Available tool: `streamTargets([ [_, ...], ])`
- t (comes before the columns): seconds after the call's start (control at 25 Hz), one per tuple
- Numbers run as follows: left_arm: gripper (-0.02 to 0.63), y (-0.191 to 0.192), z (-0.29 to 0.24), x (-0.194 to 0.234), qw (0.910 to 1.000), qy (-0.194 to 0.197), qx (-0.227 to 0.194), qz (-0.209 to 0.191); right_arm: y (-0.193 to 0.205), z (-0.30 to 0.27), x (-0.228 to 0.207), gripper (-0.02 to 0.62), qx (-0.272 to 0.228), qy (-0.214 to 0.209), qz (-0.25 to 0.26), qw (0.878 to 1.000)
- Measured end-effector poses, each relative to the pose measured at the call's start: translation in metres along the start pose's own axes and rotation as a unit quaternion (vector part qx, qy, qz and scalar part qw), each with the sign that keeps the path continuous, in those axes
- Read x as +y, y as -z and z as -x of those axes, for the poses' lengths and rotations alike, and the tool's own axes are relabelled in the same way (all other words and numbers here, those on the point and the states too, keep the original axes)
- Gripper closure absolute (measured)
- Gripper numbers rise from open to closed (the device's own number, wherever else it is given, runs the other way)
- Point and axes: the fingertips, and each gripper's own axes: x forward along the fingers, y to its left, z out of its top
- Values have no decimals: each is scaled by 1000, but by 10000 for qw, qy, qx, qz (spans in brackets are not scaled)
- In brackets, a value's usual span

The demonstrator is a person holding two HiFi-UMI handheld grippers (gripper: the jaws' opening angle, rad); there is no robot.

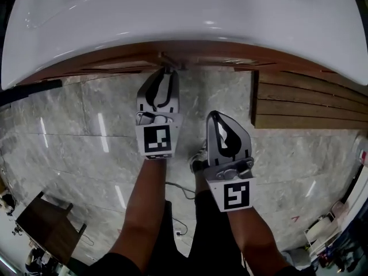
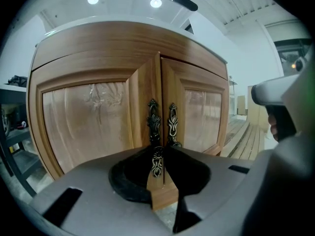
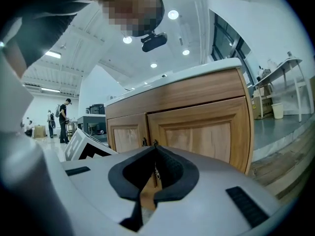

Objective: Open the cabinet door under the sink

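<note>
Grey marble floor (image 1: 86,131); left hand-held gripper (image 1: 168,72) tight on door handle (image 2: 157,162), right hand-held gripper (image 1: 213,115) closed, empty.

- Cabinet door (image 2: 88,117) ahead of the left hand-held gripper (image 2: 158,154): smooth, grained wood, satin sheen.
- Handle (image 2: 153,122) between its jaws: dark ornate metal, brassy highlights.
- Sink (image 1: 172,10) above: glossy white.
- Floor (image 1: 69,131) below: polished grey stone.
- Pads (image 2: 128,177): matt black, rough.

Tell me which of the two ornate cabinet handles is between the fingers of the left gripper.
The left-hand handle: its lower end sits between the fingers, while the right-hand handle stands free beyond them.
</note>
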Motion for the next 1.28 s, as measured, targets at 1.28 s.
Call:
streamTargets([
  [1.28, 509, 48, 148, 10, 9839, 1781, -57, -113, 33, 33, 106, 571, 87, 336, 381, 9987],
])
